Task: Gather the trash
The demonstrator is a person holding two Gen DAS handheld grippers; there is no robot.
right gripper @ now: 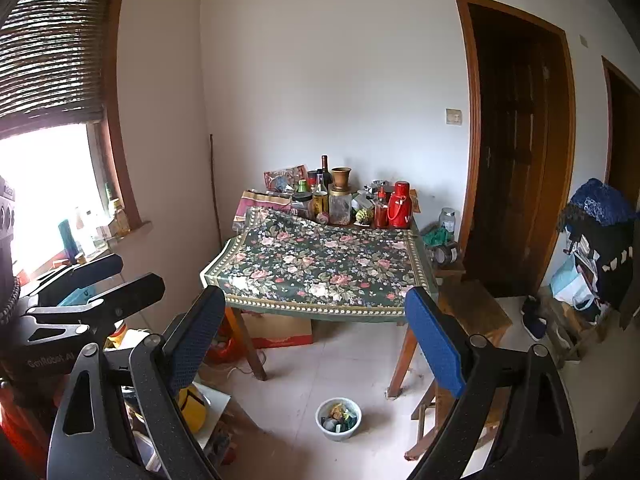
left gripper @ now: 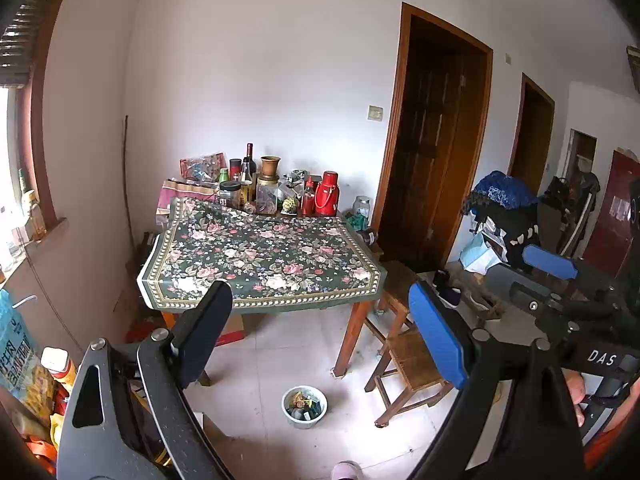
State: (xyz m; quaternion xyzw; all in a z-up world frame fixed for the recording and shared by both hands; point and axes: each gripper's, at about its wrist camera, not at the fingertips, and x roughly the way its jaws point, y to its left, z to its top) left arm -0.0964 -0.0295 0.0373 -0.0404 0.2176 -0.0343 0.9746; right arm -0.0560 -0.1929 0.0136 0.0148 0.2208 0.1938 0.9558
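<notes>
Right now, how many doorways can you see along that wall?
2 dark wooden doorways: the near one just right of the table, the far one further right, cut by the picture's edge. More may lie beyond.

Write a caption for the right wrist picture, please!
Open right gripper faces a floral-clothed table; a trash-filled bowl sits on the floor.

A wooden table [right gripper: 400, 364] is standing on the pale tiled floor [right gripper: 340, 364], wearing a dark floral tablecloth [right gripper: 320, 268] whose near part is lying bare. Along its far edge a red thermos [right gripper: 400, 204], a wine bottle [right gripper: 326, 172], a brown vase [right gripper: 341, 178] and jars are crowding together. On the floor before the table a white bowl [right gripper: 338, 418] is sitting, filled with what is probably scraps, and a low wooden stool [left gripper: 408, 364] is standing beside it
</notes>
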